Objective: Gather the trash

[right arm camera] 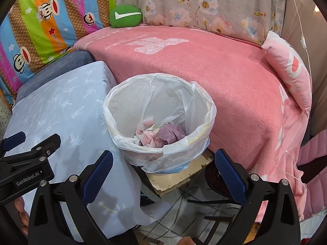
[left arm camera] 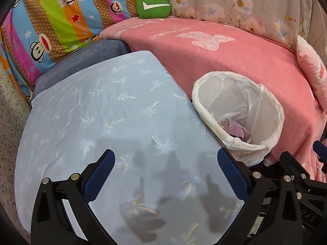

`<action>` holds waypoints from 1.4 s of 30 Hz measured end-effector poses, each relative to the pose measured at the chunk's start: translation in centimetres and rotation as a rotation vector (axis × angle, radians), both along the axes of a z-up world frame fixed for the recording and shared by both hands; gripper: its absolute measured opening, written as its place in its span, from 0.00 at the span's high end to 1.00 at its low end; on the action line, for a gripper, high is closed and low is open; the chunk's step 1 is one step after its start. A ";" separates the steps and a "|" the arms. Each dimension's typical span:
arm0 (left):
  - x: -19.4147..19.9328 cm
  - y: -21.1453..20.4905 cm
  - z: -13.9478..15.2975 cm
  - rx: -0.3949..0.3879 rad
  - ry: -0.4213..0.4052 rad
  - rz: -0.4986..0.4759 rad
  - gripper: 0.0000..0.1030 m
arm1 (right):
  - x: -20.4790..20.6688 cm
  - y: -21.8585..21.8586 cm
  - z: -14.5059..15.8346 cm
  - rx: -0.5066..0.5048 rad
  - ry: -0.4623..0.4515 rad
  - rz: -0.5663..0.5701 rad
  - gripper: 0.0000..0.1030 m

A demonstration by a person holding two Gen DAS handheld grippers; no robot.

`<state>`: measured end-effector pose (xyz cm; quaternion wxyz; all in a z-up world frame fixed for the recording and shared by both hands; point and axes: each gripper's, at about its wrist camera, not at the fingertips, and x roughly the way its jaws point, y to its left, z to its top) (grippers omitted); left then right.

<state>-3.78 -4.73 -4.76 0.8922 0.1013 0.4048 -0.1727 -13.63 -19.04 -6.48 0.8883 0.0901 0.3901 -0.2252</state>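
From the left wrist view, the left hand-held gripper (left arm camera: 166, 164) fills the bottom of the frame with its blue-padded fingers spread wide and nothing between them, hovering over a pale blue sheet printed with palm trees (left arm camera: 106, 110); its shadow falls on the cloth. At right centre stands a round bin lined with a white plastic bag (left arm camera: 206, 94), and only a glimpse of the crumpled purple and pink paper trash (left arm camera: 237, 129) shows over its near rim. The black frame of the right hand-held gripper (left arm camera: 296, 175) juts in at the lower right. A pink blanket (left arm camera: 235, 61) spreads behind the bin, with a round green cushion (left arm camera: 153, 6) at the top centre and a striped monkey-print quilt (left arm camera: 51, 20) at the upper left.

The right wrist view looks straight down into the bin (right arm camera: 114, 106), so the trash (right arm camera: 159, 134) lies plainly at its bottom, pink-and-white scraps beside a purple wad. This view alone shows what the bin rests on: a worn pale board (right arm camera: 179, 173), with cables on the floor (right arm camera: 194, 214) below. A pink pillow (right arm camera: 290, 69) leans at the right edge. The right hand-held gripper (right arm camera: 163, 163) is likewise wide open and empty, just in front of the bin, and the left hand-held gripper (right arm camera: 30, 153) sits at the lower left.
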 end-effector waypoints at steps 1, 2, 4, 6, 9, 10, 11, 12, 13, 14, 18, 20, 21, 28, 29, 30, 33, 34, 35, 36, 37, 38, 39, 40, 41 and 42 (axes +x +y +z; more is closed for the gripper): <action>0.0 0.0 0.0 0.001 0.000 0.000 0.07 | 0.0 0.0 0.0 -0.001 0.001 0.000 0.06; 0.0 0.0 0.0 0.001 0.000 0.000 0.07 | 0.0 0.0 0.0 -0.001 0.001 0.000 0.06; 0.0 -0.1 0.0 0.002 -0.001 0.000 0.07 | 0.0 0.0 0.0 0.000 0.000 0.000 0.06; 0.0 -0.1 0.0 0.001 0.000 0.000 0.07 | 0.0 0.0 0.0 0.000 0.000 0.000 0.06; 0.0 -0.1 0.0 0.003 0.000 -0.002 0.07 | 0.0 0.0 0.0 -0.001 0.000 0.000 0.06; 0.0 -0.1 0.0 0.002 0.001 -0.001 0.07 | 0.0 0.0 0.0 -0.002 0.000 0.000 0.06; 0.0 -0.1 0.0 0.002 0.001 -0.001 0.07 | 0.0 0.0 0.0 0.000 0.000 0.000 0.06; 0.0 -0.1 -0.1 0.003 0.002 -0.002 0.07 | 0.0 0.0 0.0 0.000 0.000 0.000 0.06; 0.0 -0.1 -0.1 0.003 0.003 -0.002 0.07 | 0.0 -0.1 0.0 0.000 0.000 -0.001 0.06; 0.0 -0.1 -0.2 0.004 0.004 -0.004 0.07 | 0.0 -0.1 0.0 0.001 0.000 0.000 0.06; 0.0 -0.1 -0.3 0.008 0.006 -0.008 0.07 | 0.0 -0.2 -0.1 0.002 0.001 0.001 0.06; -0.1 0.0 -0.3 0.008 0.008 -0.009 0.07 | 0.0 -0.2 -0.3 0.003 0.002 0.000 0.06; 0.0 0.0 -0.3 0.008 0.009 -0.010 0.07 | 0.0 -0.2 -0.2 0.004 0.002 0.000 0.06; 0.0 -0.1 -0.3 0.009 0.006 -0.007 0.07 | 0.0 -0.2 -0.4 0.005 0.002 -0.002 0.06; 0.0 0.0 -0.4 0.009 0.005 -0.007 0.07 | 0.0 -0.2 -0.4 0.005 0.002 -0.001 0.06; 0.0 0.0 -0.4 0.009 0.006 -0.007 0.07 | 0.0 -0.2 -0.3 0.006 0.002 -0.001 0.06; 0.0 0.0 -0.5 0.009 0.011 -0.007 0.07 | 0.0 -0.2 -0.3 0.005 0.003 -0.001 0.06; 0.1 0.0 -0.4 0.010 0.011 -0.007 0.07 | 0.0 -0.2 -0.3 0.006 0.003 -0.001 0.06; 0.1 0.0 -0.4 0.011 0.010 -0.008 0.07 | 0.0 -0.2 -0.4 0.007 0.004 -0.002 0.06; 0.1 0.1 -0.4 0.012 0.009 -0.008 0.07 | 0.0 -0.1 -0.4 0.008 0.004 -0.004 0.06; 0.1 0.0 -0.4 0.012 0.008 -0.008 0.07 | 0.0 -0.1 -0.5 0.009 0.004 -0.004 0.06; 0.1 0.0 -0.4 0.013 0.008 -0.008 0.07 | 0.0 0.0 -0.5 0.009 0.005 -0.005 0.06; 0.1 0.0 -0.4 0.014 0.007 -0.009 0.07 | 0.1 -0.1 -0.4 0.008 0.005 -0.005 0.06; 0.1 0.0 -0.4 0.014 0.007 -0.009 0.07 | 0.1 -0.1 -0.4 0.009 0.004 -0.005 0.06; 0.1 0.0 -0.4 0.014 0.005 -0.011 0.07 | 0.1 -0.1 -0.4 0.009 0.003 -0.005 0.06; 0.0 0.0 -0.3 0.014 0.004 -0.011 0.07 | 0.0 -0.1 -0.4 0.009 0.003 -0.006 0.06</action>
